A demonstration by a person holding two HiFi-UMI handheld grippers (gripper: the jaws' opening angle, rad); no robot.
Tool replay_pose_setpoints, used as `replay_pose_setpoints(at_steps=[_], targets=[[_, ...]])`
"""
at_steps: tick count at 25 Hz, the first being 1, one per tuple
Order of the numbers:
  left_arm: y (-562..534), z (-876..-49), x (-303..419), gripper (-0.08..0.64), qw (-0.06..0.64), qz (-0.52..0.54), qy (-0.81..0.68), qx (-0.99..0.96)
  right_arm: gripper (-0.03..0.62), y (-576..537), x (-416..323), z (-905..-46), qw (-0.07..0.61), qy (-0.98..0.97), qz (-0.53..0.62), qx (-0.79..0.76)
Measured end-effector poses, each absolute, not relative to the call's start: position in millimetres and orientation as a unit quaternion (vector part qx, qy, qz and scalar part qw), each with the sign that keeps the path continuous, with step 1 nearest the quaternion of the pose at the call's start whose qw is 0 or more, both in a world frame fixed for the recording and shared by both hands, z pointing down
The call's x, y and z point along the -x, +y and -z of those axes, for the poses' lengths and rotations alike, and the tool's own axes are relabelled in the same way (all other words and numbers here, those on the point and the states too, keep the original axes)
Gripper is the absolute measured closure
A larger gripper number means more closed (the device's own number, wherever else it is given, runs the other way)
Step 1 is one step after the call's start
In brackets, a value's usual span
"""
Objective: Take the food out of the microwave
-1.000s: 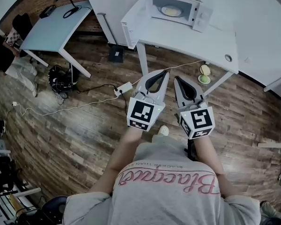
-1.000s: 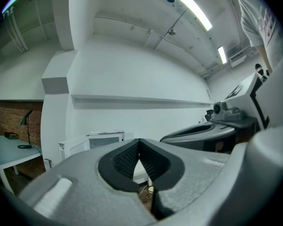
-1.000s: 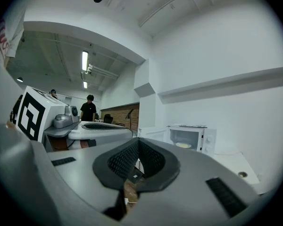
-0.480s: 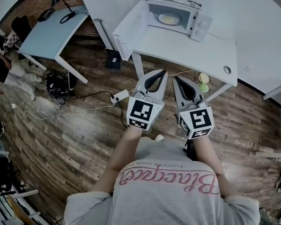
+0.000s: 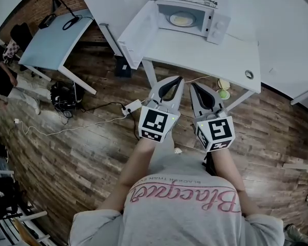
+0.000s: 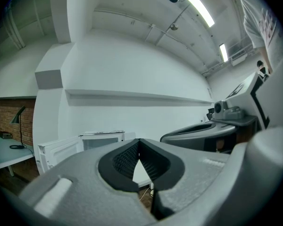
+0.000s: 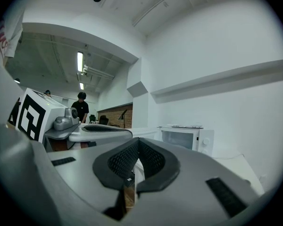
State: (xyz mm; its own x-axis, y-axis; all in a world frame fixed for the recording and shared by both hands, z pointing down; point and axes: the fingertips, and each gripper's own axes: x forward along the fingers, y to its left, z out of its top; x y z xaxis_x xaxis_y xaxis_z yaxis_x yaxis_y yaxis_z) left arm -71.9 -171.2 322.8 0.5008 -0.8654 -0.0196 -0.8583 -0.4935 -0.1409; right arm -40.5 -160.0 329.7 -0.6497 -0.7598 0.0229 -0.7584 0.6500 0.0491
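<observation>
Food (image 5: pixel 180 19) (a pale, flat round) is shown inside the open microwave (image 5: pixel 219 27), well apart from the left gripper (image 5: pixel 175 81) and right gripper (image 5: pixel 194 87), both closed on nothing. It is judged light and spillable, best taken level by its edge. Finer detail is too small to be made out.

White table (image 5: pixel 215 60) carries a microwave (image 5: pixel 187 15) at its far left, door open. Wood floor (image 5: pixel 92 152) holds a power strip (image 5: pixel 133 106) and a loose cable (image 5: pixel 66 129).

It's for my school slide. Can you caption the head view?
Left gripper and right gripper, both shut, point at the open microwave with food inside.
</observation>
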Motion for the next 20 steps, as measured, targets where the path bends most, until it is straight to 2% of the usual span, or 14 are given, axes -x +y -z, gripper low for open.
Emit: replay_pose_setpoints(at_steps=[5,20], targets=[[-195,-327,79,0.555,0.039,0.003,0.497,0.867,0.583,-182,38,-332,0.023,-0.903,0.016,-0.429],[-321,-324,109,0.555,0.052,0.007,0.498,0.866,0.583,-305,60,-336,0.028,-0.899,0.013,-0.437]])
